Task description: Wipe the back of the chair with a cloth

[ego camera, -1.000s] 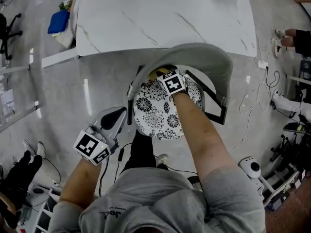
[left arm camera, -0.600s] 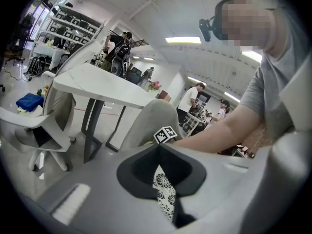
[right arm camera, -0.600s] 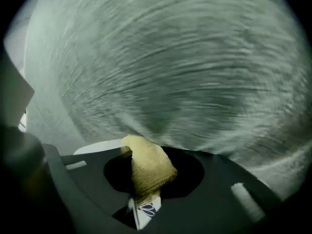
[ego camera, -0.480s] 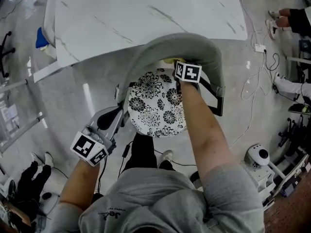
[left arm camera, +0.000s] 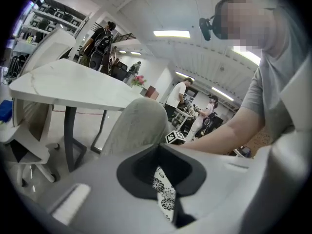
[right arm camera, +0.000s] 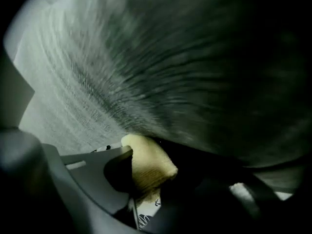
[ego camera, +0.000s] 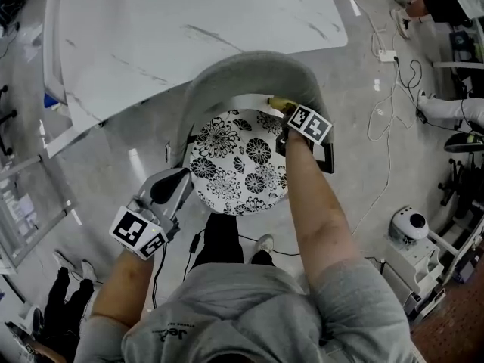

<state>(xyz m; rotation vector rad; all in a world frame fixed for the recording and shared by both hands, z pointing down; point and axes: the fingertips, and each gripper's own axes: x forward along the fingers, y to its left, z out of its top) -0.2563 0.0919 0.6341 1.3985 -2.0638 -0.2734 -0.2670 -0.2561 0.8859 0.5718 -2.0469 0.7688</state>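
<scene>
Our right gripper (ego camera: 288, 113) clamps the yellow cloth (right arm camera: 148, 162) against the inner face of the grey chair back (ego camera: 249, 70), near its right end. Our left gripper (ego camera: 178, 181) hangs beside the floral seat (ego camera: 238, 161), its jaws almost together on nothing. Our shirt print (ego camera: 172, 331) is too small to read.

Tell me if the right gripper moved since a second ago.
Yes: the right gripper slid rightward along the chair back, from its middle toward its right end.

The right arm (ego camera: 311, 195) reaches far forward. The right gripper (ego camera: 287, 113) pinches a yellow cloth (right arm camera: 146, 162). The left arm (ego camera: 125, 278) is bent low. The left gripper (ego camera: 175, 181) has its jaws together, empty.
</scene>
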